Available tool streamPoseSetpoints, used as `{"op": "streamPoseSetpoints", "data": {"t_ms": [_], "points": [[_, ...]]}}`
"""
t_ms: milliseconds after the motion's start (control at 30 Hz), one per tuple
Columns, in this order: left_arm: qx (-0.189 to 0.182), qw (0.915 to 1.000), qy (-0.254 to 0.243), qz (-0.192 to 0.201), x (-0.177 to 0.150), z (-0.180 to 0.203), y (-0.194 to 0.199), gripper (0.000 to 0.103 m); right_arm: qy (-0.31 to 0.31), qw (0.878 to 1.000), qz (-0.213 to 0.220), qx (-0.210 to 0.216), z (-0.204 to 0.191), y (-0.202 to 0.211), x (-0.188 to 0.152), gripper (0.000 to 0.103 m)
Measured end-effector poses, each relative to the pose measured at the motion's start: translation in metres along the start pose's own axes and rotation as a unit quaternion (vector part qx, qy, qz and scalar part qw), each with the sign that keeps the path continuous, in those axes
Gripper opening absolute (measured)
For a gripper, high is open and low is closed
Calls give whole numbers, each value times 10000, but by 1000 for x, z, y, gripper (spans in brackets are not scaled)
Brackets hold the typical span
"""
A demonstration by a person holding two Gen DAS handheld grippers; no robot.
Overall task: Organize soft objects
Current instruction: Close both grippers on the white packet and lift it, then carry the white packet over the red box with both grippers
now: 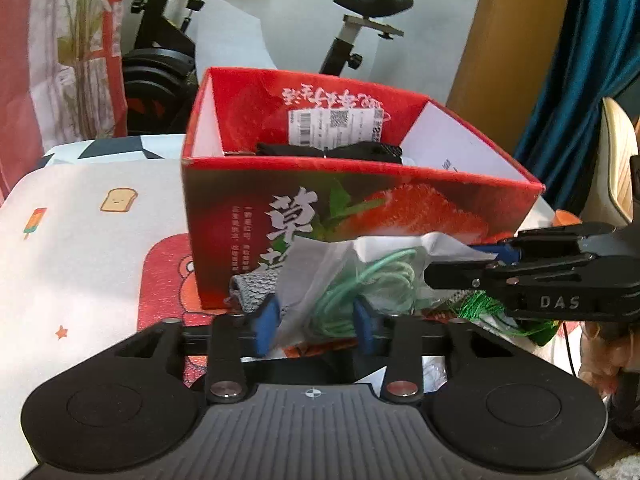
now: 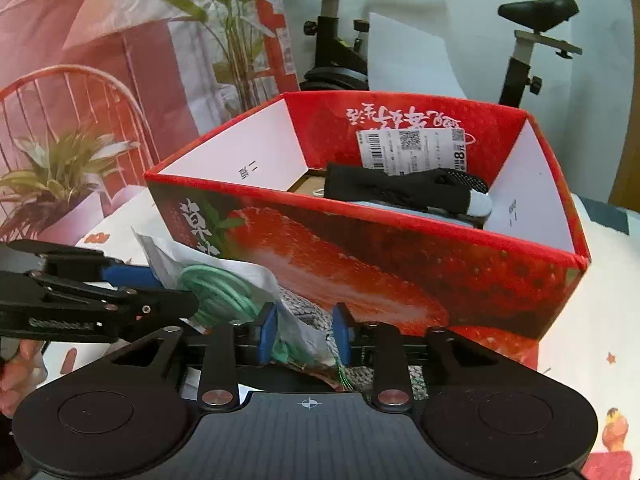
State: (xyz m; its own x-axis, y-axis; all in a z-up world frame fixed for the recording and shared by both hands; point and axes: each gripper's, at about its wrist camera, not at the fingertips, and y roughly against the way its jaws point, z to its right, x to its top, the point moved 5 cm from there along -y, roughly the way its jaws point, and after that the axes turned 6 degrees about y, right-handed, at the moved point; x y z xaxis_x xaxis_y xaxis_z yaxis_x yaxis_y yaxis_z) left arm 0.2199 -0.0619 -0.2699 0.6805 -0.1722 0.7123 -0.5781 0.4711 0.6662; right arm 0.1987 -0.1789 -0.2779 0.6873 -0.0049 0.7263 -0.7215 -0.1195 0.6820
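Right at the near edge, the left gripper (image 1: 316,330) has its jaws partly open, one blue pad on either side of a clear plastic bag (image 1: 320,276) with a coil of green cord (image 1: 368,288) inside. The film sits between the pads, but whether they actually pinch it I cannot tell. The right gripper (image 2: 306,338) is the same story: jaws partly apart, straddling the other side of that crumpled bag, with a grey knitted piece (image 2: 304,308) lying just ahead of its tips. Grip or no grip, the view does not settle it.

Both pairs of jaws sit at the bundle, one at each side, so neither hand is clearly nearer. The bag's long axis runs roughly across, from one gripper to the other.

Now the relation that matters: straight ahead of the jaws and higher, the near wall of the red strawberry box (image 1: 400,172) stands touching the bundle. My read is that the load must rise over that rim. Beyond it, inside, a black fabric item (image 2: 384,192) already rests.
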Motion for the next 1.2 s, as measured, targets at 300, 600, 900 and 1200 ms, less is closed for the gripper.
{"op": "streamPoseSetpoints", "data": {"t_ms": [300, 600, 900, 1200], "points": [[105, 9985, 502, -180, -3, -18, -9, 9, -216, 9997, -61, 17, 6, -1, -13, 36], [182, 9980, 586, -154, -1, -18, -13, 10, -213, 9997, -99, 15, 5, -1, -23, 25], [67, 9983, 550, -191, -1, -12, -11, 10, -297, 9995, -58, 78, 5, -6, -19, 20], [32, 9985, 535, -128, -2, -9, 0, 10, -244, 9996, 94, 103, -1, 5, -16, 17]]}}
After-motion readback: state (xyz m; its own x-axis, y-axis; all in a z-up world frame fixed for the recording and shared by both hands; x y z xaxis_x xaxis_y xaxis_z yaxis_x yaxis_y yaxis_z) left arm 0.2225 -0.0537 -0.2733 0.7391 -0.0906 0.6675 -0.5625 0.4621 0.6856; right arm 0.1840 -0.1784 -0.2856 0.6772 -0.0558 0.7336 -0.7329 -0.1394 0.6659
